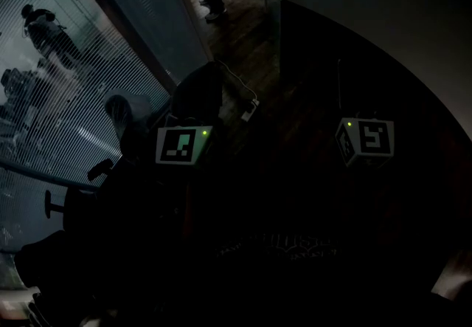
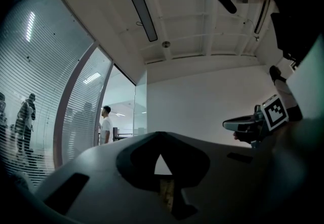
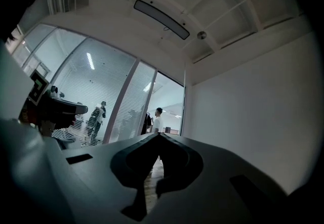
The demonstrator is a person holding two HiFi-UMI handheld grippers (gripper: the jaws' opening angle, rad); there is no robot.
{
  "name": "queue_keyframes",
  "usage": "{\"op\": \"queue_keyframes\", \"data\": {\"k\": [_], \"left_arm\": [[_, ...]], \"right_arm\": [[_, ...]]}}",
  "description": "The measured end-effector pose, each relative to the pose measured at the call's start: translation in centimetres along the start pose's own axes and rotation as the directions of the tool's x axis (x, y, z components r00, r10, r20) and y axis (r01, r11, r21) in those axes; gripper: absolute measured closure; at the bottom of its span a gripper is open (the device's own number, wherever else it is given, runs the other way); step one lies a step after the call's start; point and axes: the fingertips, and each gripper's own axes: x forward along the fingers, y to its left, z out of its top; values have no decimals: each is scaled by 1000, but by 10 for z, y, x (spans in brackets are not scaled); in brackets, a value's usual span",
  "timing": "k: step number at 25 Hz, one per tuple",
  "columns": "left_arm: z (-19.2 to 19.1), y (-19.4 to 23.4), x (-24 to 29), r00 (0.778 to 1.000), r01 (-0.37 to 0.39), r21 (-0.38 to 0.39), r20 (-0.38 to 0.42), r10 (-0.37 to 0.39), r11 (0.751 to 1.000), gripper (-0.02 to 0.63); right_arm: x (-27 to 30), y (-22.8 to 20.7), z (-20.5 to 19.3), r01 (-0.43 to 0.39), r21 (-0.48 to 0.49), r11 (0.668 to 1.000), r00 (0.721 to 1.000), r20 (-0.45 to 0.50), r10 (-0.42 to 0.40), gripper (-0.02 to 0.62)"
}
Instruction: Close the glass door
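Glass door point(image 2: 84, 113): pane frosted with fine horizontal stripes, dark brown frame. It stands ahead and to the left of both grippers, with an open doorway at its right.
Person in white shirt point(image 2: 106, 124): in that doorway.
Left gripper point(image 2: 160, 138): jaws pressed together, empty.
Right gripper point(image 3: 158, 136): likewise.

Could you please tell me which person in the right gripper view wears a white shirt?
The person in the open doorway, next to the plain white wall. The dark-clothed figure farther left stands behind the striped glass panel.
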Motion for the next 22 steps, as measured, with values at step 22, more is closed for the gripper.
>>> {"op": "queue_keyframes", "data": {"k": [22], "left_arm": [[-4, 1, 0, 1000, 13, 2, -3, -13, 1000, 611]], "right_arm": [[0, -4, 1, 16, 67, 998, 999, 37, -18, 594]]}}
